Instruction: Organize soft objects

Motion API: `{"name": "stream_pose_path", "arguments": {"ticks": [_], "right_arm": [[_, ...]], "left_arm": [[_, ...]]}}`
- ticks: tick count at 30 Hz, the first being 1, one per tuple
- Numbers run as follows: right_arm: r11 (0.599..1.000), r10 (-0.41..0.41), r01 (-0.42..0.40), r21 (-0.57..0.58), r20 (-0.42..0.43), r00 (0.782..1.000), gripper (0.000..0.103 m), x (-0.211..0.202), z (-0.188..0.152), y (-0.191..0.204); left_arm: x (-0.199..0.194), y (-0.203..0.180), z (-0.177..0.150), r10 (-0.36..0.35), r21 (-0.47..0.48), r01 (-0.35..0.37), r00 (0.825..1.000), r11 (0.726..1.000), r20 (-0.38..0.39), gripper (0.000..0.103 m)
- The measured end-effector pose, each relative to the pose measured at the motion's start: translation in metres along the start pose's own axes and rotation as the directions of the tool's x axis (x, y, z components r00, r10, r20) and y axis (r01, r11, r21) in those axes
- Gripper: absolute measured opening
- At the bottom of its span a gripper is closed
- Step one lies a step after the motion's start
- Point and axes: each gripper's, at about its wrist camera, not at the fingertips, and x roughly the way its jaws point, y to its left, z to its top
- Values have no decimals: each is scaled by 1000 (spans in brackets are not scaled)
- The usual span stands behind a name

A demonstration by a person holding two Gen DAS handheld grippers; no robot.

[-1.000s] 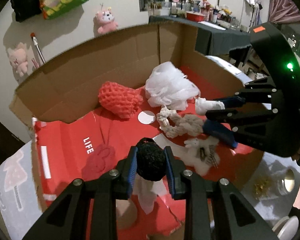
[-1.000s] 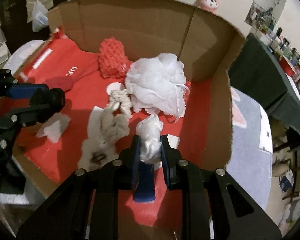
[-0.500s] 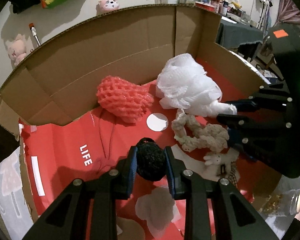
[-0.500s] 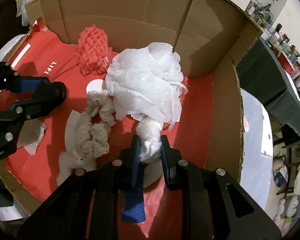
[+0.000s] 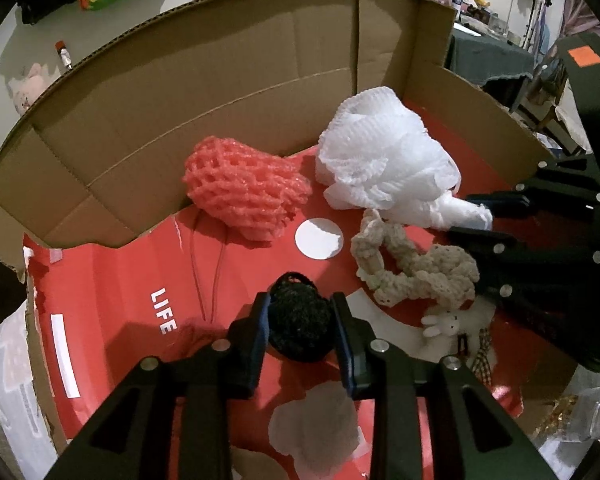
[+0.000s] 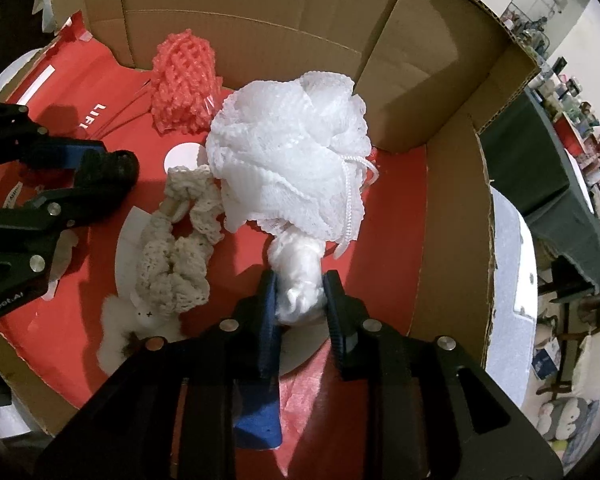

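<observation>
My left gripper (image 5: pixel 300 328) is shut on a black knitted ball (image 5: pixel 300 326) and holds it low over the red floor of the cardboard box (image 5: pixel 228 92). My right gripper (image 6: pixel 300 300) is shut on a white cotton wad (image 6: pixel 298 276) that touches the white mesh bath pouf (image 6: pixel 292 160). A coral foam net (image 5: pixel 240 196), a cream crocheted piece (image 5: pixel 416 272) and a small white plush rabbit (image 5: pixel 444 324) lie in the box. In the right wrist view the left gripper (image 6: pixel 112 172) is at the left with the ball.
A white tissue (image 5: pixel 312 428) lies on the box floor under my left gripper. The box walls (image 6: pixel 260 8) rise at the back and right. A glass jar (image 5: pixel 596 412) stands outside the box's right front corner. A dark-covered table (image 6: pixel 540 160) stands at the right.
Both grippers have moved forward and lower into the box, each with its object. The cotton wad has come up against the white pouf.
</observation>
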Motion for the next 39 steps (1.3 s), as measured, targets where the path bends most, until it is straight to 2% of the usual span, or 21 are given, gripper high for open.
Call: {"name": "stream_pose_path", "arguments": {"ticks": [6, 9, 13, 16, 22, 27, 32, 35, 39], "right_arm": [[1000, 1, -1, 4, -1, 1000, 23, 3, 1, -5], [1000, 4, -4, 2, 5, 1000, 25, -1, -2, -5], [999, 45, -45, 1, 25, 999, 50, -9, -9, -2], [1000, 4, -3, -21, 53, 999, 59, -18, -11, 7], [1000, -24, 22, 14, 98, 995, 61, -43, -15, 8], [997, 0, -9, 71, 133, 991, 74, -69, -25, 5], [988, 69, -88, 127, 153, 986, 81, -91, -35, 9], [983, 91, -113, 144, 149, 985, 82, -94, -40, 12], [980, 103, -126, 157, 150, 983, 82, -96, -48, 14]], "left_arm": [[9, 3, 4, -1, -11, 1, 1000, 1000, -2, 35], [7, 6, 4, -7, -31, 7, 1000, 1000, 3, 43], [-4, 9, 4, -6, -48, 7, 1000, 999, 24, 53], [-18, 13, 1, -10, -67, 13, 998, 998, 56, 62], [-48, 22, -11, 6, -137, 10, 994, 990, 111, 81], [-66, 25, -27, 21, -198, 7, 990, 980, 136, 93], [-79, 22, -50, 58, -240, -23, 989, 970, 137, 97], [-85, 21, -61, 87, -261, -49, 987, 964, 138, 101], [-84, 22, -71, 77, -296, -38, 990, 955, 120, 101]]}}
